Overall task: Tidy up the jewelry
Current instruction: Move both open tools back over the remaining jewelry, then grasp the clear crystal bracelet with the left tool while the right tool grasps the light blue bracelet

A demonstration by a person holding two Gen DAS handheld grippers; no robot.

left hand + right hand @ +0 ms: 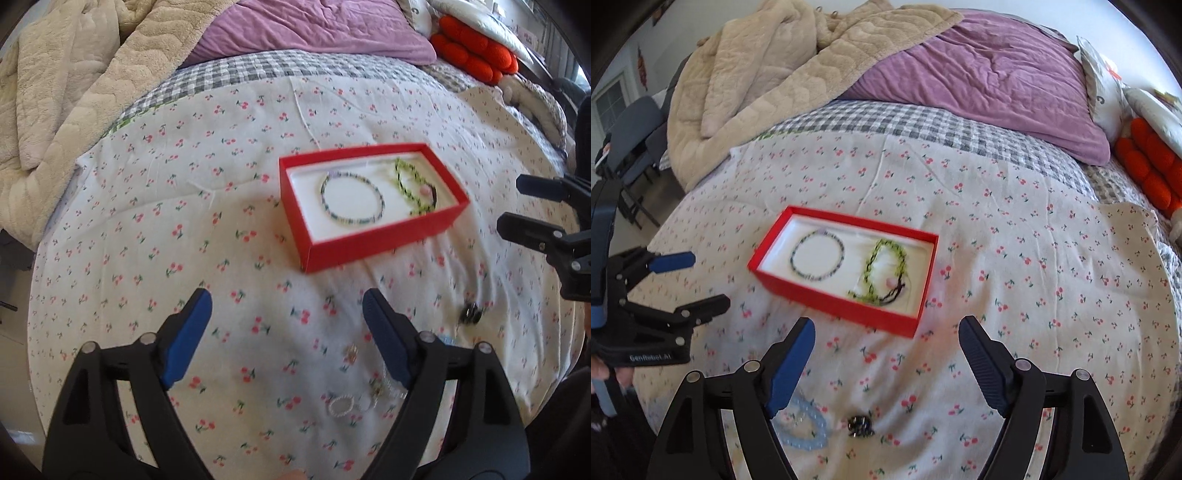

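Where the bed (1034, 229) is spread with a cherry-print sheet, a beige blanket (768, 74) and a purple pillow (997, 81) fill the upper part of both frames. Both tools tilt downward over the sheet: the left gripper (286, 339) and the right gripper (886, 365) each have jaws apart with nothing between them. Lying above the jaws at mid-frame, the red box (827, 295) holds a beaded bracelet (817, 258) and a green bracelet (882, 273), while a blue bracelet (809, 428) and a dark ring (860, 424) lie loose on the sheet at the lower edge.
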